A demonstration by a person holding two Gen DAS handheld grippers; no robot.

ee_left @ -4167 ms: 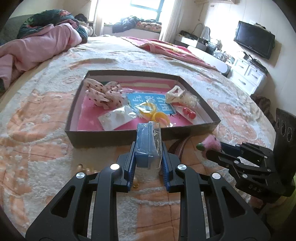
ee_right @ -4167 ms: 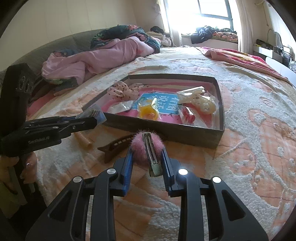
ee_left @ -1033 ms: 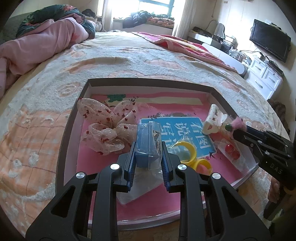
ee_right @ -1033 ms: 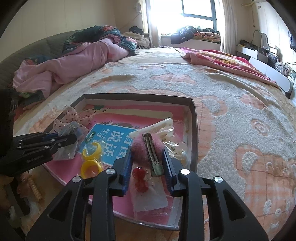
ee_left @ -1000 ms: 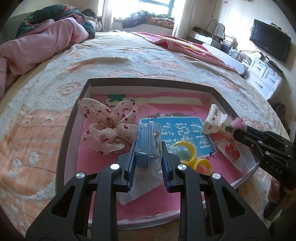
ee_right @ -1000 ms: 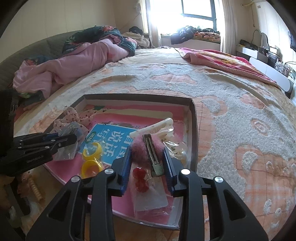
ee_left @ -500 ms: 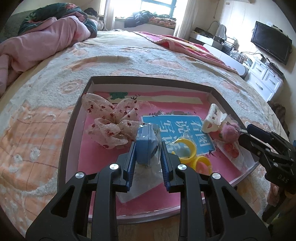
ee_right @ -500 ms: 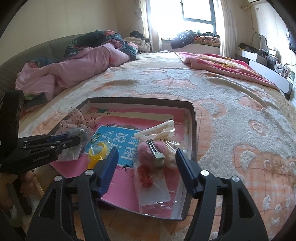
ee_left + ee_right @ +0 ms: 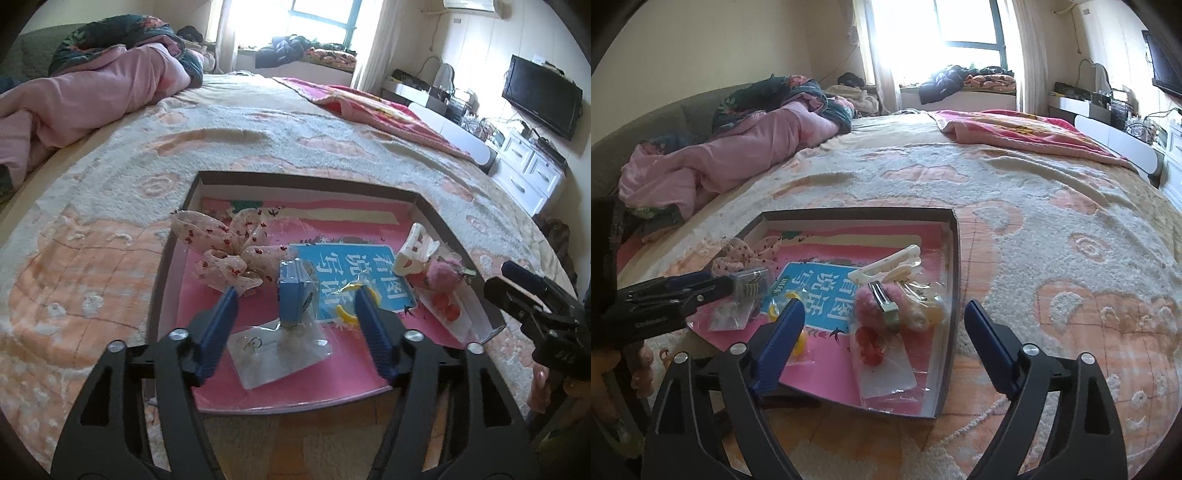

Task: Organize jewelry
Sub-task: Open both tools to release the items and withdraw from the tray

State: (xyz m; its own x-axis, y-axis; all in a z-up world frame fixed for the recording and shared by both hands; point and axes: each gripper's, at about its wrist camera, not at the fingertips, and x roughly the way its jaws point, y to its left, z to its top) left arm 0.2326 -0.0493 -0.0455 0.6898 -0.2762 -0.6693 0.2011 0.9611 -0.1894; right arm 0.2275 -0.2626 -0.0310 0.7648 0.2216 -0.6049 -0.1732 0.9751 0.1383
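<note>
A dark tray [image 9: 306, 177] with a pink lining lies on the bed. My left gripper [image 9: 295, 299] hangs over its near side with the jaws opening. A blue packet in a clear bag [image 9: 295, 295] stands between the fingers, and neither pad touches it. My right gripper [image 9: 882, 314] is over the tray's right part [image 9: 955, 280], jaws opening wide. The fluffy pink hair clip [image 9: 875, 301] lies loose below it, beside a white claw clip [image 9: 886, 267]. The right gripper's fingers [image 9: 517, 280] show at the tray's right edge.
The tray also holds a floral bow [image 9: 229, 243], a blue card [image 9: 354, 273], yellow rings [image 9: 347, 314] and bagged red beads [image 9: 870, 343]. A pink quilt [image 9: 738, 155] lies far left, a red blanket [image 9: 1015, 129] far right. Beads [image 9: 642, 362] lie on the bedspread by the tray's near left.
Both grippers have opened. The left let go of the blue packet and the right let go of the pink clip, both inside the tray. Both hands drew back and rose a little.
</note>
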